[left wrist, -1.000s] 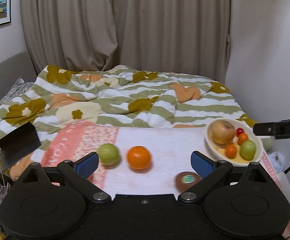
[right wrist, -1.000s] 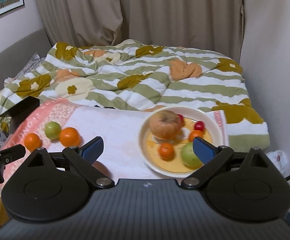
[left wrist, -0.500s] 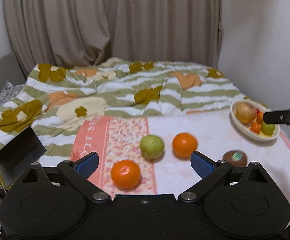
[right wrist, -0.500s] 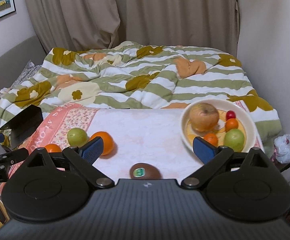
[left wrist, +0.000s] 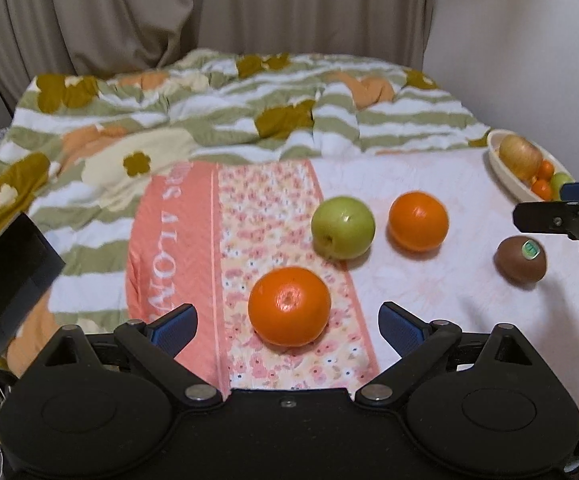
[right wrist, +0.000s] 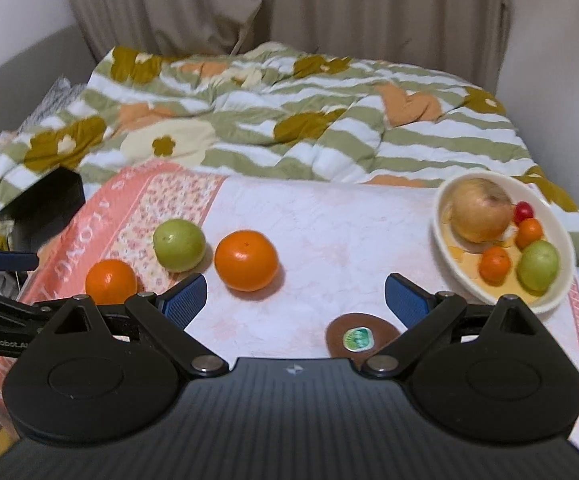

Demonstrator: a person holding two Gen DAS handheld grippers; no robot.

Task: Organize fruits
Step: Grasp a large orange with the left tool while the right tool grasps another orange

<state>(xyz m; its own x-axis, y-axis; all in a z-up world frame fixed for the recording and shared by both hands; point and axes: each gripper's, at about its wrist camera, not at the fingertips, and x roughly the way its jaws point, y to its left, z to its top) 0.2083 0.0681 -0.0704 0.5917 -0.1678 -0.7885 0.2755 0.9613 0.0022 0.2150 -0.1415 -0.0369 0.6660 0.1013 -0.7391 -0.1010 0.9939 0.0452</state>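
In your left wrist view, your left gripper (left wrist: 287, 326) has its jaws spread wide and empty, with the nearest orange (left wrist: 289, 305) sitting between the blue pads (left wrist: 172, 328), untouched. It lies on the floral band of the pink towel (left wrist: 177, 236) spread on the worktop. Behind it sit a green apple (left wrist: 343, 227) and a second orange (left wrist: 418, 221), close together but apart. A kiwi (left wrist: 520, 258) with a sticker lies well to the right. The white bowl (left wrist: 507, 178) at far right holds more fruit, partly hidden by your right gripper (left wrist: 569, 216).

In your right wrist view, your right gripper (right wrist: 295, 302) also has its jaws wide and empty. The kiwi (right wrist: 359, 338) lies low between the fingers, nearer the right one. The bowl (right wrist: 447, 256) carries a large apple (right wrist: 481, 216), two small oranges, a green fruit and a red one.
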